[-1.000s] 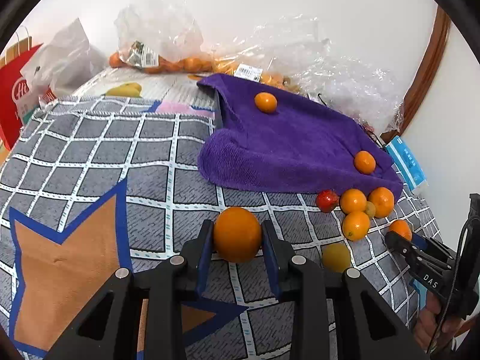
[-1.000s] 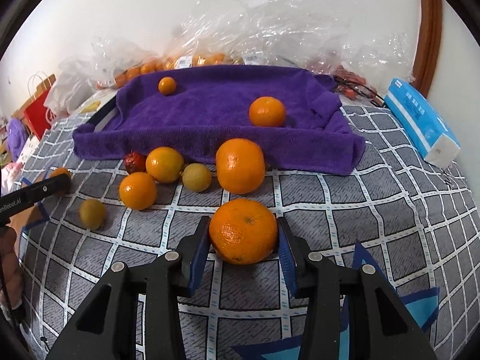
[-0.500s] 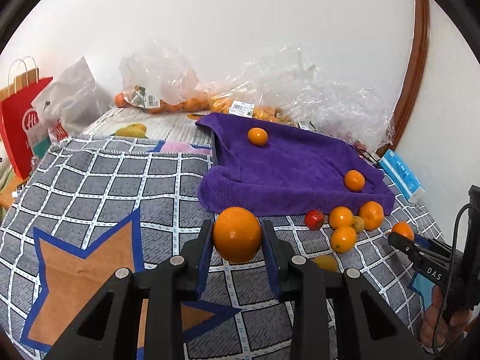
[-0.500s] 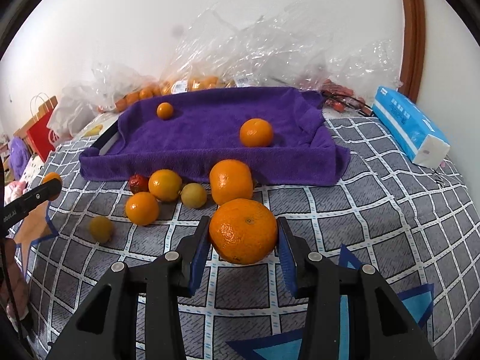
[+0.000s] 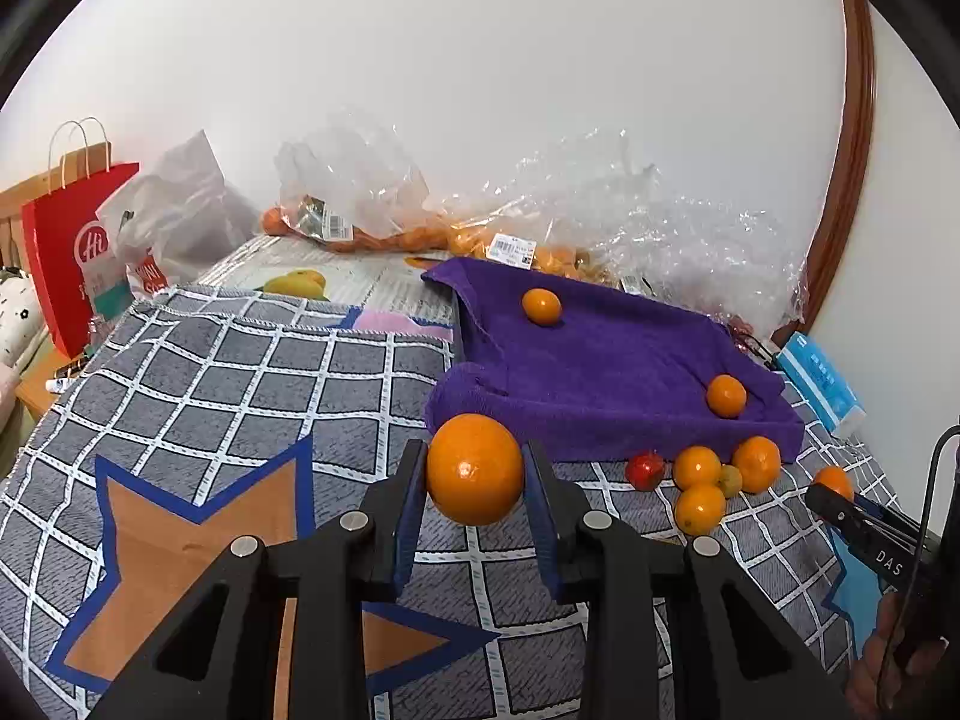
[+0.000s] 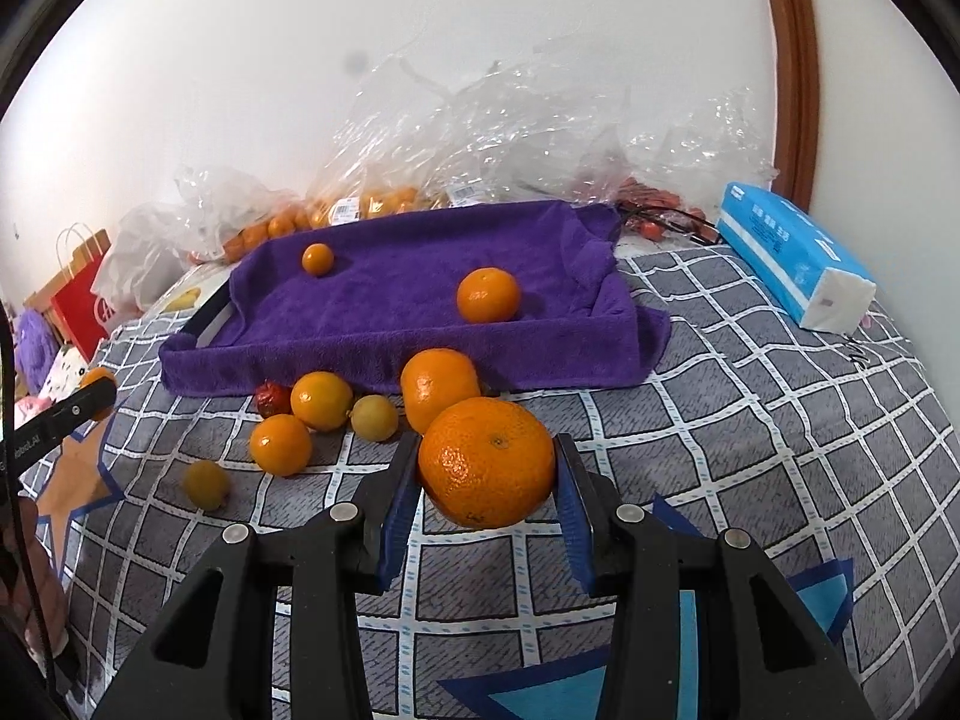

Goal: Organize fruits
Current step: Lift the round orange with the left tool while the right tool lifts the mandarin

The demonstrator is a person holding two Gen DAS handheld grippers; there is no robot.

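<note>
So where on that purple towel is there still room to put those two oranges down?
The purple towel is mostly bare: a wide patch lies between the small orange at its far left and the bigger orange near its front right. The blanket along its front edge is crowded with a fruit cluster.

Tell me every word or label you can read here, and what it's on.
"Hi": red paper bag.
"DAS": side of the right hand-held gripper.
"obot.AI", start cut off: side of the left hand-held gripper.
Price stickers on the plastic bags: too small to read.
Blue tissue pack: print too blurred.
</note>
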